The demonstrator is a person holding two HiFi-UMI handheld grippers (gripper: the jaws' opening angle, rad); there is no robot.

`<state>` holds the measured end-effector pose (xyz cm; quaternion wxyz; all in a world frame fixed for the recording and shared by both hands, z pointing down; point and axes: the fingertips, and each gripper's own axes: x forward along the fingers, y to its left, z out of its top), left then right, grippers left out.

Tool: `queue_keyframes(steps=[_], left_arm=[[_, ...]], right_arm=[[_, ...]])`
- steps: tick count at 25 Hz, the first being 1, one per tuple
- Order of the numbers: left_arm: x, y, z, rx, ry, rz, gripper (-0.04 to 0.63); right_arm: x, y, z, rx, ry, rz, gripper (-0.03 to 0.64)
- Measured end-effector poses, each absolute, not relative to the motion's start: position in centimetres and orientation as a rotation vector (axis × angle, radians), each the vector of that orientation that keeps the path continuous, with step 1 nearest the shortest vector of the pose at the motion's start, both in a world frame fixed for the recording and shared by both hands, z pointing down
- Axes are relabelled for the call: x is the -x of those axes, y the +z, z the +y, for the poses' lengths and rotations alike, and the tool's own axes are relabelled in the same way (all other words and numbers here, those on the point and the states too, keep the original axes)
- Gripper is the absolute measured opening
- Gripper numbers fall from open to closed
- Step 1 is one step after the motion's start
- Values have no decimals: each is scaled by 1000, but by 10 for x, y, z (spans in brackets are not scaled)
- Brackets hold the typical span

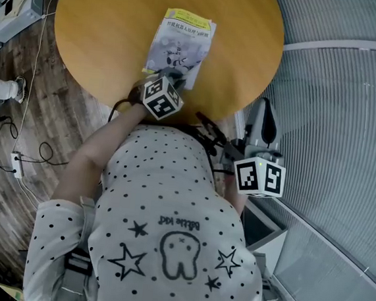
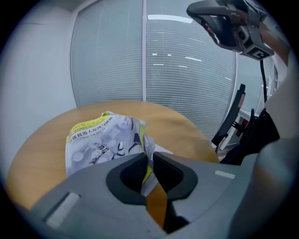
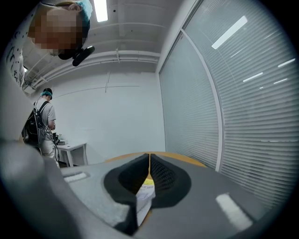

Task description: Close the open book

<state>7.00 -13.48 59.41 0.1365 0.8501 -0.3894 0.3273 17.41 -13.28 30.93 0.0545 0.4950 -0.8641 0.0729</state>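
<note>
A book [image 1: 180, 43] with a grey-white and yellow cover lies on the round wooden table [image 1: 107, 26], cover side up. My left gripper [image 1: 167, 80] is at the book's near edge. In the left gripper view the book [image 2: 98, 140] has its cover bowed up, and one corner of it runs between the jaws of the left gripper [image 2: 148, 161], which pinch it. My right gripper [image 1: 263, 111] hangs off the table's right side, apart from the book. In its own view the right gripper [image 3: 149, 158] has its tips together, and the book [image 3: 145, 196] shows beyond them.
Blinds on a glass wall [image 1: 352, 96] run along the right. Cables and a power strip [image 1: 15, 163] lie on the wood floor at the left. A person [image 3: 44, 121] stands by a white desk [image 3: 70, 149] far off. A black frame [image 2: 233, 116] stands beside the table.
</note>
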Motion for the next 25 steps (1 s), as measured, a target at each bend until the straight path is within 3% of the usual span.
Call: queue_keyframes(steps=[19, 25], left_arm=[[-69, 588, -134, -2424, 936, -1143, 68], [-84, 591, -129, -2467, 975, -1048, 135]], right_arm=[[-177, 311, -142, -1483, 249, -2640, 11], [-177, 310, -143, -1486, 248, -2643, 11]])
